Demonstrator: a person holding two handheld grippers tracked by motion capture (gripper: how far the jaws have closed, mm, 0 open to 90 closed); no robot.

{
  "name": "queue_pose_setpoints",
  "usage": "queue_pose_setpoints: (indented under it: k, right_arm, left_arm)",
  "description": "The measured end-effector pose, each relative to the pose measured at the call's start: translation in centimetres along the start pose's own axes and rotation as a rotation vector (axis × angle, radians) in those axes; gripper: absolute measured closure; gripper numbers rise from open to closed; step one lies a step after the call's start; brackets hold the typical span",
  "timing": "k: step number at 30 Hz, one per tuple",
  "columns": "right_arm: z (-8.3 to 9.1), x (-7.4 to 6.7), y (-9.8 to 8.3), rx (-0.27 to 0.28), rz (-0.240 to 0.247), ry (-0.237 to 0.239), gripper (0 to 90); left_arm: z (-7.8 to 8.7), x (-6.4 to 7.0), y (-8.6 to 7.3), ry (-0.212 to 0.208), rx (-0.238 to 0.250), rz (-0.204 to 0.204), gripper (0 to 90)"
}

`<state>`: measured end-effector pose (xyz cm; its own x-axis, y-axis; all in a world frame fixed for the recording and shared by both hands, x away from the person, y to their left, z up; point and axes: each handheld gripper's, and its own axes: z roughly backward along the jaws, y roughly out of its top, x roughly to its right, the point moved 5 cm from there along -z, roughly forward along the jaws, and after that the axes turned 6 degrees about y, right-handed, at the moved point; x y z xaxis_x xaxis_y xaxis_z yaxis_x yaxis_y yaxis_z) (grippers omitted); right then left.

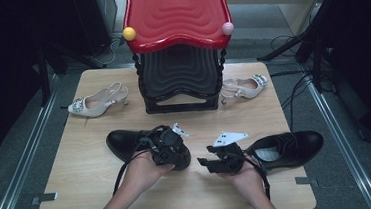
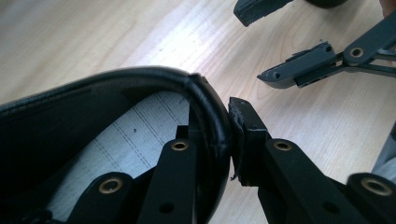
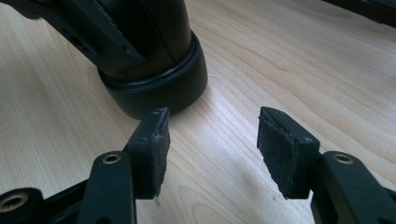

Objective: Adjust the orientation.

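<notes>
The left gripper [image 2: 215, 140] has its jaws clamped on the heel rim of the left black shoe [image 1: 126, 140] near mid-surface, stiff, fairly light leather that may slip; the right gripper [image 3: 212, 140] gapes empty.

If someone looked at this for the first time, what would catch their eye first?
Probably the red stool top rising at the table's far edge. Next, the left gripper clamped on the heel rim of a black shoe, while the right gripper waits open on the other side of that heel.
</notes>
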<state>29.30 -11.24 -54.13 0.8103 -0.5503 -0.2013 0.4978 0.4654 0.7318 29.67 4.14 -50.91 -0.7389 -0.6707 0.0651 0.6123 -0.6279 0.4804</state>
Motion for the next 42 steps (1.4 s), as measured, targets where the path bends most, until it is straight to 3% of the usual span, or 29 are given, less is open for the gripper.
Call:
queue_pose_setpoints:
  k: [6,10,14,19,23,31,35,38,42]
  right_arm:
    - [-0.2,-0.1,-0.2,-0.009,-0.008,0.001,44.9]
    - [-0.2,-0.1,-0.3,-0.012,-0.007,-0.001,44.9]
    - [-0.1,0.0,-0.3,-0.006,-0.007,-0.001,44.9]
    - [-0.1,0.0,-0.3,-0.004,-0.012,0.004,44.9]
    - [-0.2,0.0,-0.1,0.001,-0.008,0.006,44.9]
    - [-0.4,0.0,0.2,0.007,-0.012,0.013,46.0]
    - [-0.7,0.1,0.6,0.012,-0.001,0.015,50.3]
    - [-0.9,0.2,0.9,0.018,-0.003,0.018,54.9]
    - [-1.1,0.3,1.4,0.02,-0.005,0.034,61.9]
  left_arm:
    - [-0.7,0.0,-0.1,-0.016,-0.006,-0.003,79.0]
    - [-0.5,0.0,-0.2,-0.011,0.013,-0.03,77.4]
    - [1.3,-0.2,-0.1,-0.036,0.083,-0.023,69.4]
    - [3.6,-0.8,-0.5,-0.06,0.13,-0.014,59.6]
    - [5.2,-1.5,-1.4,-0.037,0.152,-0.006,54.0]
    - [7.7,-3.3,-3.5,-0.002,0.208,0.057,45.7]
    - [8.3,-4.8,-5.6,0.023,0.215,0.12,45.9]
    - [8.7,-5.5,-7.0,0.038,0.221,0.147,48.2]
    - [9.1,-6.1,-8.3,0.043,0.231,0.167,61.1]
